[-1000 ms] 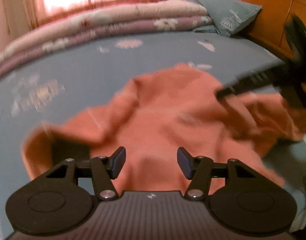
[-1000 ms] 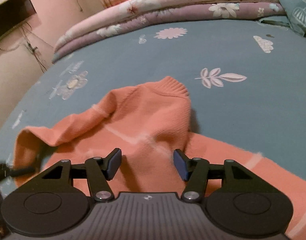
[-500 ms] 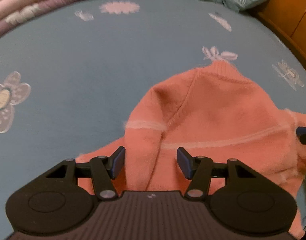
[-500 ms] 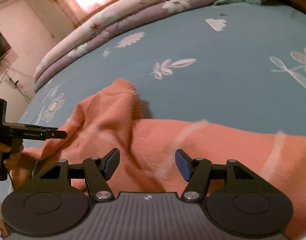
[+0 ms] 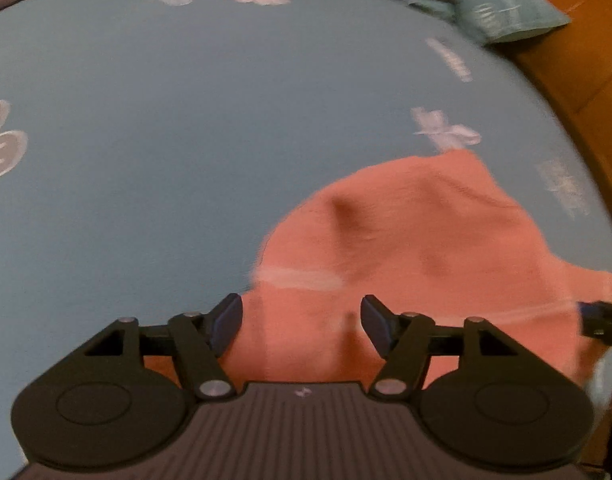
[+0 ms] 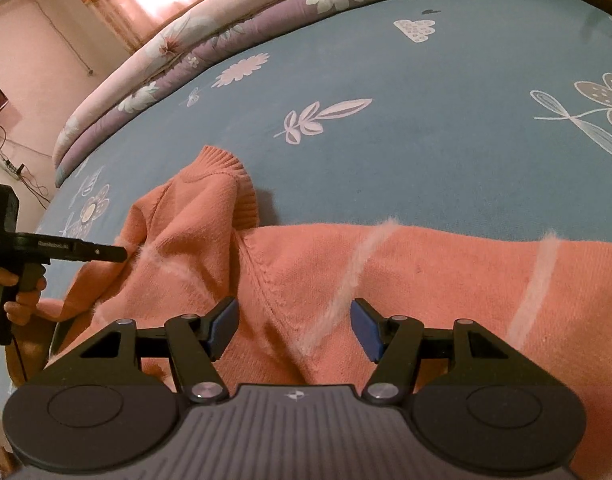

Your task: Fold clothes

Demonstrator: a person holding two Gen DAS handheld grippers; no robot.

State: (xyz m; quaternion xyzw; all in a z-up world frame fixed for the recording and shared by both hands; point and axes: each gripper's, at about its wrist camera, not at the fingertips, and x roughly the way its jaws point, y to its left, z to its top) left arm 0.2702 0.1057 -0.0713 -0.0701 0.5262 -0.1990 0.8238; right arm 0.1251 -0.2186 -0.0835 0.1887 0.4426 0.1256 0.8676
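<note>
So right up close you've got both hand-held grippers hanging over the orange sweater (image 6: 386,272), which is lying rumpled on the bed (image 6: 426,128), not folded at all yet. The right hand-held gripper (image 6: 294,326) has its jaws apart with knit under the gap but nothing pinched, pretty much as it was a second ago. The left hand-held gripper (image 5: 302,322) is the one that changed: it has swung across from the middle of the sweater to its left edge, dipped closer, and its jaws are opening wider right now, fabric below them but no pads pressing on anything. From the right wrist view you can see its finger reaching in at the shoulder by a pale stripe, with the person's hand (image 6: 24,296) on the grip. To me that means both are lining up to grab opposite sides, so the first fold hasn't started. Further out, the ribbed collar (image 6: 230,184) sticks up toward the far side, then plain blue flowered sheet, and at the back the rolled quilt (image 6: 210,40) and a pillow (image 5: 502,12) by the wooden headboard (image 5: 578,60).
</note>
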